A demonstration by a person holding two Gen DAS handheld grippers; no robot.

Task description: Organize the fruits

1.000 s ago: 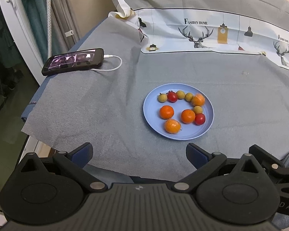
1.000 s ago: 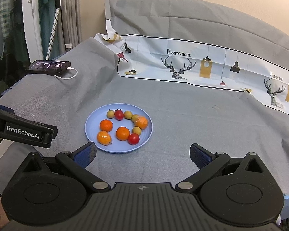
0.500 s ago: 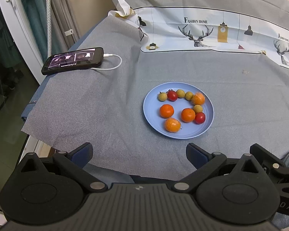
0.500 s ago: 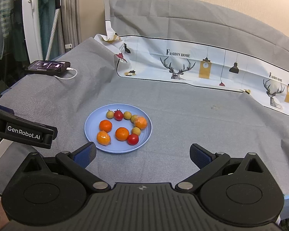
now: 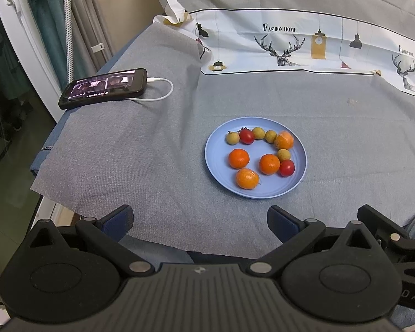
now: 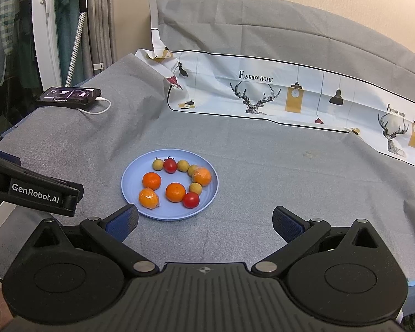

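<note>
While both the left claw (image 5: 199, 218) and right claw (image 6: 204, 220) hang wide and empty near the blue plate (image 5: 215, 163) on the desk, tangerines (image 5: 238, 158), cherry tomatoes (image 5: 246, 136) and small yellow-green fruits (image 5: 232, 138) lie mixed there; any pinch should be gentle, one fruit alone.

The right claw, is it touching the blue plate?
Apart. The left wrist view is no help; the right wrist view shows grey cloth between the right claw and the blue plate.

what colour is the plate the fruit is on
Light blue, plain with no pattern. The plate shows best in the left wrist view.
</note>
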